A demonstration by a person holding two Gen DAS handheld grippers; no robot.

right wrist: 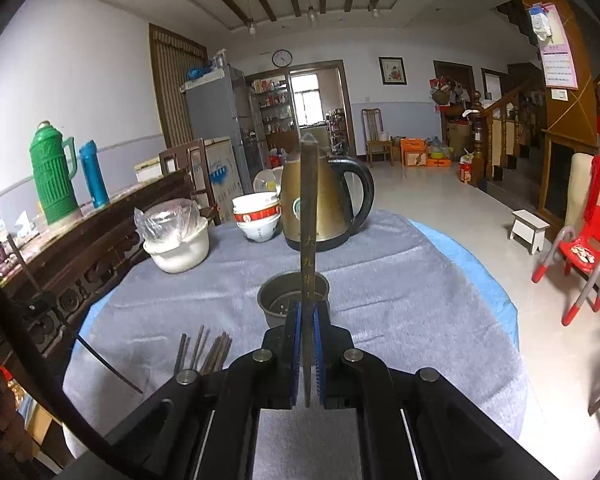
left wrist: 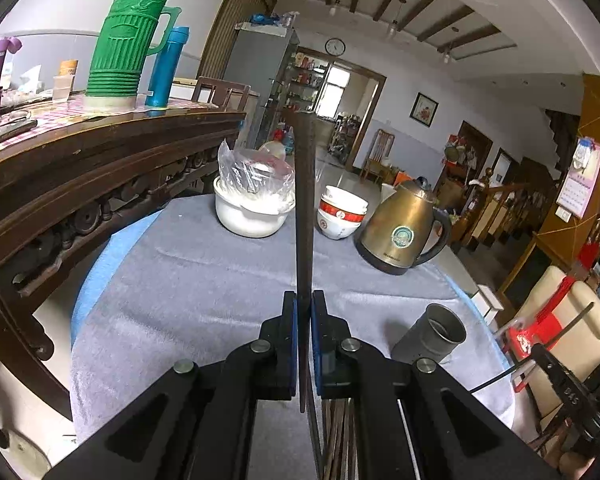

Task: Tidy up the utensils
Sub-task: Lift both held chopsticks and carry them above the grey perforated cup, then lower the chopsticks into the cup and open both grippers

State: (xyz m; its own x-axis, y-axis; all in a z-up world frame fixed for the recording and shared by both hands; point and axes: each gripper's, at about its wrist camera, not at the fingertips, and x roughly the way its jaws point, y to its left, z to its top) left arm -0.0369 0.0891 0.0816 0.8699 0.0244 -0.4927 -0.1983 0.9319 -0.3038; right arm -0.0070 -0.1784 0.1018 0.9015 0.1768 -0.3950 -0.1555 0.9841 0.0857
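Grey cloth covers the round table [right wrist: 380, 288], and over it both hands have a chopstick each. Left hand-held gripper [left wrist: 304, 312] is clamped on a dark chopstick [left wrist: 304, 208], thick end squared off and standing straight up between the blue pads. Right hand-held gripper [right wrist: 309, 316] is clamped on its own chopstick [right wrist: 309, 216], this one dark brown with gold characters running down its face and a pointed top.

From the right wrist view, the metal utensil cup [right wrist: 294, 298] sits just beyond the gripper, upright, mouth open, holes showing in its bottom, and a bundle of loose chopsticks [right wrist: 208, 352] lies flat on the cloth to its left. The left wrist view shows that cup [left wrist: 432, 334] off to the right near the table's edge, while the bundle is mostly hidden under the gripper.

Farther back stand a white pot with a plastic bag [right wrist: 176, 240], stacked bowls [right wrist: 258, 216] and a brass kettle [right wrist: 320, 204]. A carved wooden sideboard [left wrist: 80, 168] crowds the table's left side; the cloth between cup and back row lies bare.
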